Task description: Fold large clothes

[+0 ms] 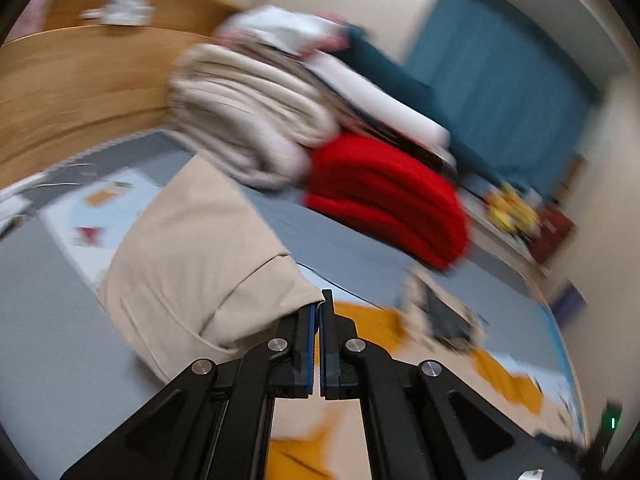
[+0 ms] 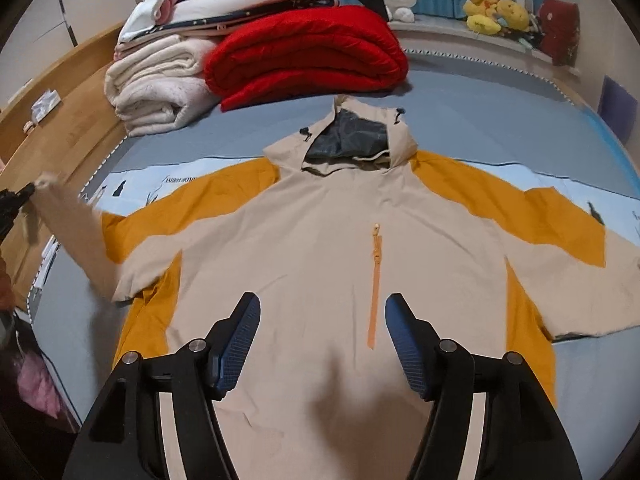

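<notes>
Lying face up on the grey-blue bed, the jacket is spread flat with its hood toward the red quilt. Its beige sleeve is clamped at the cuff by the left gripper and held lifted off the bed. The right gripper is seen over the jacket's chest, jaws apart with nothing between them.

Partial, unreadable dark lettering on the light-blue sheet.
</notes>
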{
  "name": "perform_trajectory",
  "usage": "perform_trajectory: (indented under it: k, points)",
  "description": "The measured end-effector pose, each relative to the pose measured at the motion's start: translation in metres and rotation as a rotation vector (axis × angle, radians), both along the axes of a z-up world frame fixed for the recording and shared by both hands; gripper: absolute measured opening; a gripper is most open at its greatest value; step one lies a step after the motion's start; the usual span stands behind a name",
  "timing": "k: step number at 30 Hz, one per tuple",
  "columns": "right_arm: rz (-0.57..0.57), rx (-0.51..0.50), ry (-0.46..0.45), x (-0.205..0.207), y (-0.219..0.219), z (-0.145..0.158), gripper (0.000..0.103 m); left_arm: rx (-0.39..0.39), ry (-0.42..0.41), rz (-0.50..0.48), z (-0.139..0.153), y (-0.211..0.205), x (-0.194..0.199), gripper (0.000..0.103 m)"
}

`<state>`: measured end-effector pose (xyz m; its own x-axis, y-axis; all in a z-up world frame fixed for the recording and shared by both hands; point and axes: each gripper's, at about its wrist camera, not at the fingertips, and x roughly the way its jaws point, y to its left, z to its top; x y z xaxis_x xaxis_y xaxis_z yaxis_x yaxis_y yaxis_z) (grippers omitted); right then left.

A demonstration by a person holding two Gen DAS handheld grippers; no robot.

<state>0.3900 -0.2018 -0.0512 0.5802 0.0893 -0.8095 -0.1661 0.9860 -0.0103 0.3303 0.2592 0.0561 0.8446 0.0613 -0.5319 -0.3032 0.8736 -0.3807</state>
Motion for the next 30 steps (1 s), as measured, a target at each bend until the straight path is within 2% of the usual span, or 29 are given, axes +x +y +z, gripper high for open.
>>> perform_trajectory:
  k: [4,6,7,8,9,10,12,13,15,18,20,22,24,28,30]
  points:
    - [-0.047,-0.035,-0.015,-0.018,-0.013,0.006,0.066,0.021,0.047,-0.273,-0.024,-0.111,0.037,0.0]
    - [-0.073,-0.022,-0.006,-0.024,-0.021,0.005,0.066,0.021,0.119,-0.405,-0.045,-0.153,0.051,0.0]
    - [-0.086,-0.012,-0.004,-0.027,-0.026,0.004,0.064,0.006,0.186,-0.473,-0.061,-0.173,0.058,0.003]
    - [-0.095,-0.005,-0.006,-0.03,-0.028,0.004,0.063,-0.001,0.238,-0.501,-0.073,-0.182,0.061,0.006]
    - [-0.1,-0.003,-0.008,-0.032,-0.029,0.004,0.055,-0.014,0.275,-0.512,-0.081,-0.187,0.061,0.006]
    - [-0.106,-0.002,-0.012,-0.034,-0.03,0.003,0.049,-0.028,0.29,-0.51,-0.085,-0.186,0.062,0.008]
    - [-0.114,0.019,-0.013,-0.036,-0.032,0.002,0.025,-0.071,0.29,-0.48,-0.084,-0.176,0.058,0.017]
    - [-0.118,0.029,-0.012,-0.037,-0.032,0.002,0.021,-0.091,0.28,-0.452,-0.082,-0.168,0.055,0.023]
    - [-0.14,0.046,-0.019,-0.038,-0.033,0.001,0.021,-0.1,0.273,-0.406,-0.08,-0.16,0.047,0.024]
    - [-0.166,0.076,-0.019,-0.038,-0.029,-0.006,0.021,-0.072,0.31,-0.328,-0.084,-0.15,0.042,0.024]
    - [-0.164,0.084,-0.013,-0.036,-0.022,-0.012,0.022,-0.013,0.349,-0.286,-0.089,-0.142,0.033,0.024]
    - [-0.132,0.09,0.0,-0.034,-0.008,-0.022,0.022,0.088,0.393,-0.247,-0.093,-0.14,0.027,0.024]
    - [-0.091,0.068,0.008,-0.031,0.012,-0.033,0.022,0.132,0.418,-0.209,-0.097,-0.134,0.021,0.024]
    - [0.007,-0.013,-0.011,-0.024,0.051,-0.051,0.023,0.109,0.441,-0.175,-0.1,-0.124,0.026,0.024]
    - [0.048,-0.064,-0.016,-0.018,0.068,-0.063,0.03,0.083,0.444,-0.161,-0.1,-0.12,0.03,0.024]
